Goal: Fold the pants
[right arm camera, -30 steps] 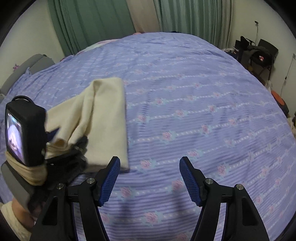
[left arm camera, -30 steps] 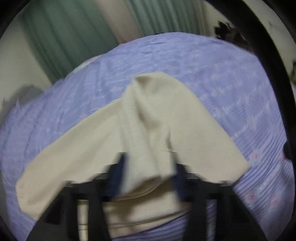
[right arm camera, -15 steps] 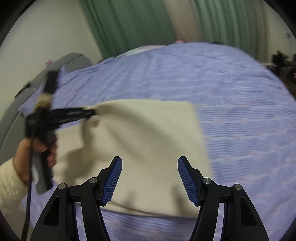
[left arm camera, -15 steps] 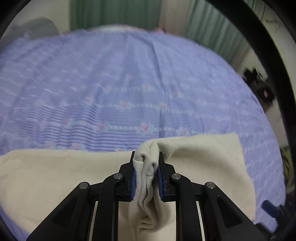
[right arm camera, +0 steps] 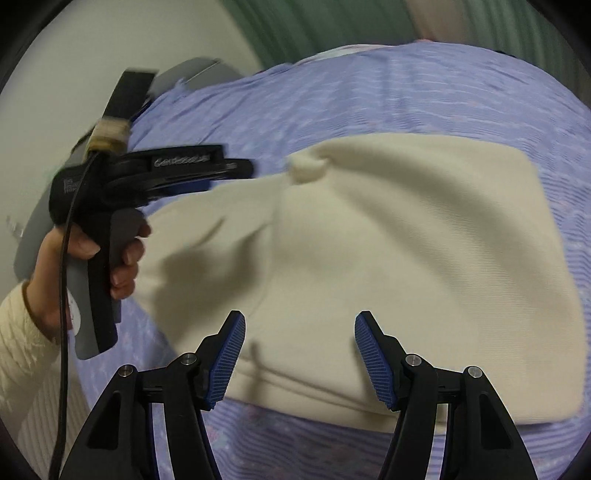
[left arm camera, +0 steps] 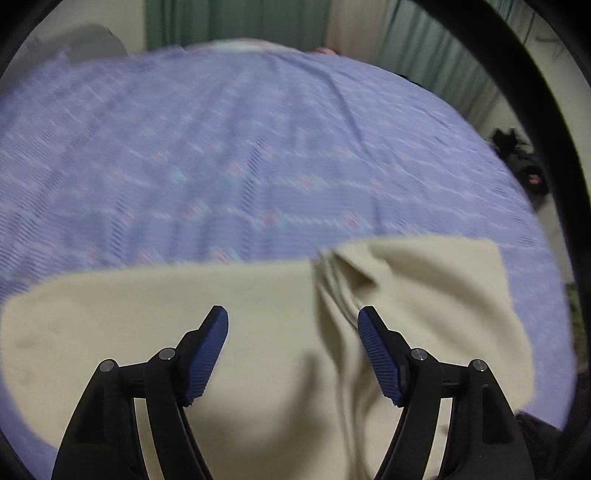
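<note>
Cream pants (left arm camera: pixel 258 332) lie folded on the purple bedspread (left arm camera: pixel 221 166), with a raised bunch of cloth (left arm camera: pixel 340 280) at their far edge. My left gripper (left arm camera: pixel 293 332) is open and empty just above them. In the right wrist view the pants (right arm camera: pixel 406 258) fill the middle, and my right gripper (right arm camera: pixel 299 339) is open and empty over their near edge. The left gripper (right arm camera: pixel 240 168) shows there from the side, just left of the raised bunch (right arm camera: pixel 308 168).
The floral purple bedspread (right arm camera: pixel 369 92) covers the whole bed. Green curtains (left arm camera: pixel 229 18) hang behind it. A grey headboard (right arm camera: pixel 192 72) is at the left. Dark clutter (left arm camera: pixel 517 162) sits on the floor to the right of the bed.
My left gripper has opened and let go of the bunched cloth, which now rests on the pants. The right gripper has moved closer over the pants.
</note>
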Motion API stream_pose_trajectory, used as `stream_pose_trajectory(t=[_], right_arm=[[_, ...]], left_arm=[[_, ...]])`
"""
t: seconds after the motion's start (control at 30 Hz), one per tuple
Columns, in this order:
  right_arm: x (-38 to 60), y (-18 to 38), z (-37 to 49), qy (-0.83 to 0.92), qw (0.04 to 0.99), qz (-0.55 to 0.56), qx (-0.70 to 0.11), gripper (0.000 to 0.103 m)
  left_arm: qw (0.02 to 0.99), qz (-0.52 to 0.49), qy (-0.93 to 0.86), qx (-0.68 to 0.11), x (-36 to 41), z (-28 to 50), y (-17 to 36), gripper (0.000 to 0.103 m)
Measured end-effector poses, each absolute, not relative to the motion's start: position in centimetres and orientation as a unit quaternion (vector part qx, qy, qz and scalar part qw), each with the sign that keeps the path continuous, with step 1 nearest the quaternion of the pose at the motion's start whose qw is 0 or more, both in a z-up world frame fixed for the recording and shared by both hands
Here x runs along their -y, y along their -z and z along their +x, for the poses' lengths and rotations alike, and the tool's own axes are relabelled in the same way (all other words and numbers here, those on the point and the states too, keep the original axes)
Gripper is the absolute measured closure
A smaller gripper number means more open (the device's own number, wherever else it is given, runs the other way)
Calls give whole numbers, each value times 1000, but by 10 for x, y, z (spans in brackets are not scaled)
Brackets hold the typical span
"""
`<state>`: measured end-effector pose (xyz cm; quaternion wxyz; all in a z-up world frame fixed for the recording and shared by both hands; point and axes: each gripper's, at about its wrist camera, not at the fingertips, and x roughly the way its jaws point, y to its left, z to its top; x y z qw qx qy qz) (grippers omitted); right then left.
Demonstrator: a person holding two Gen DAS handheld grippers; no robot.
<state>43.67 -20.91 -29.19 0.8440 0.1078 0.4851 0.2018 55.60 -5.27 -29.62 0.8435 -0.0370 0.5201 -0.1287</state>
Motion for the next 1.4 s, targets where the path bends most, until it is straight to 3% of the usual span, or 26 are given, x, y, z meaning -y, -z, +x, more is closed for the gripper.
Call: stream_pose_trajectory(t=[0.27,0.33,0.4,0.6,0.7,0.77,0.93,1.0,1.1,1.17,1.4], right_arm=[[176,308,432,-238,833,80,-494,45],[175,312,438,-233,833,84,-494,48],[170,318,445,-232,833,73,-497,52],[157,334,435,-234,834,6,-500,57],[159,335,431,-234,827,17,-511,73],[161,332,428,-236,821,32,-518,80],[159,319,420,-245,813,71,-523,80],[151,329,421,-233,806,62,-540,80],[148,327,414,-228,807,66,-541,66],[146,323,409,-235,806,76,-538,47],[134,299,388,-270,794,98,-535,43]], left_arm=[[799,-153,179,-553,68,593,335,32],[791,-147,168,-569,76,602,347,42],[789,-154,172,-570,79,604,351,68],[806,-137,208,-538,76,595,318,83],[809,-136,230,-523,75,593,300,86],[810,-131,240,-519,74,594,295,86],[808,-74,214,-544,79,605,325,85],[801,-82,197,-560,79,611,342,78],[809,-84,175,-554,75,609,344,58],[828,-89,152,-532,71,601,328,54],[885,-63,100,-450,20,542,259,33]])
